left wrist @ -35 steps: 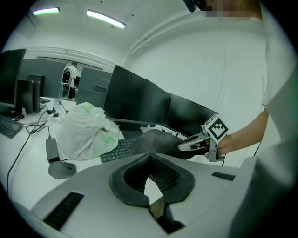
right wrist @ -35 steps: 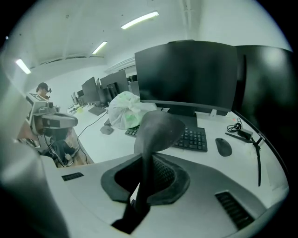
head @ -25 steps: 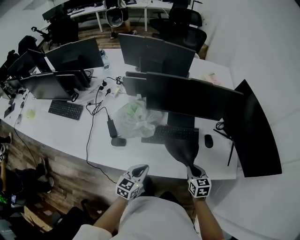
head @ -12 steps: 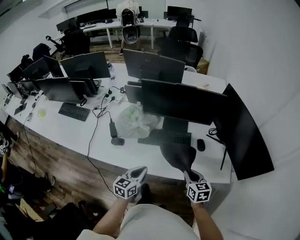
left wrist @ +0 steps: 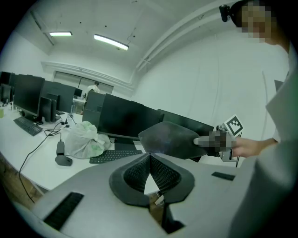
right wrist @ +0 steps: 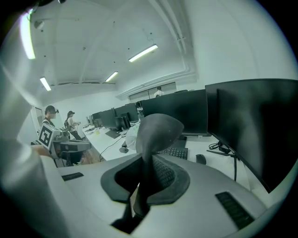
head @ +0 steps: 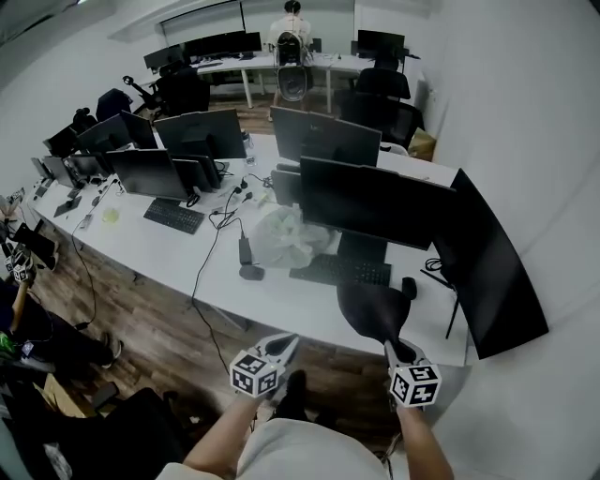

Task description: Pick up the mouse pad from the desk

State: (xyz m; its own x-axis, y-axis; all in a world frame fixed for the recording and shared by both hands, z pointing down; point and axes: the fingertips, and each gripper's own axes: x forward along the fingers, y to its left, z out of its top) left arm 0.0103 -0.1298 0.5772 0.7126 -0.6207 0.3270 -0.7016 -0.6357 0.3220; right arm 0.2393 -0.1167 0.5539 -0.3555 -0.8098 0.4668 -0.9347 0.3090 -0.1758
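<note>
Gripping mouse pad; stuffed bag on desk.

The dark grey floppy mouse pad loses its near edge between the jaws of the right gripper (pinched out of sight); the far standing person is too small.
</note>
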